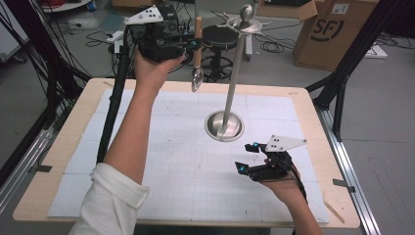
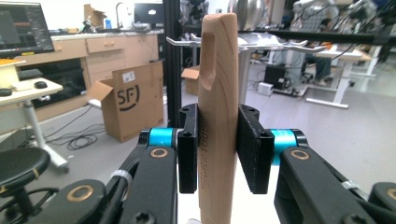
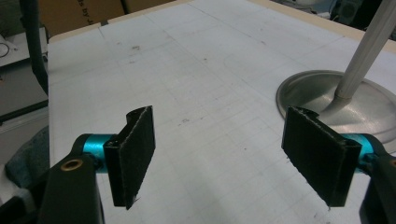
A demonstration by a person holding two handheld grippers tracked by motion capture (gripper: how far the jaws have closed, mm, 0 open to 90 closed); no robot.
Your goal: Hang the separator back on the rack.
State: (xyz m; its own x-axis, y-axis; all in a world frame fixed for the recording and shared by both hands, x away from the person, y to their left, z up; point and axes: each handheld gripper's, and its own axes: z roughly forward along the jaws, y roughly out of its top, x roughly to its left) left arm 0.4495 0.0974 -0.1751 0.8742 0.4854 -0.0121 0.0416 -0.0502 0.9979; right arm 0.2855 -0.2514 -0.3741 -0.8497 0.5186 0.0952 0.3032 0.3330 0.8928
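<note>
Above table (image 1: 73, 161), spoon (image 1: 197, 54) clamped in left hand-held gripper (image 1: 192, 46).

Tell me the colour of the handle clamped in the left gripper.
Light natural wood, on the handle between the left gripper pads; the left gripper view shows it best.

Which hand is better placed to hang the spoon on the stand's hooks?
Left. The left gripper already clamps the spoon by its wooden handle, raised beside the stand. The right gripper sits low over the table, open, holding nothing.
</note>
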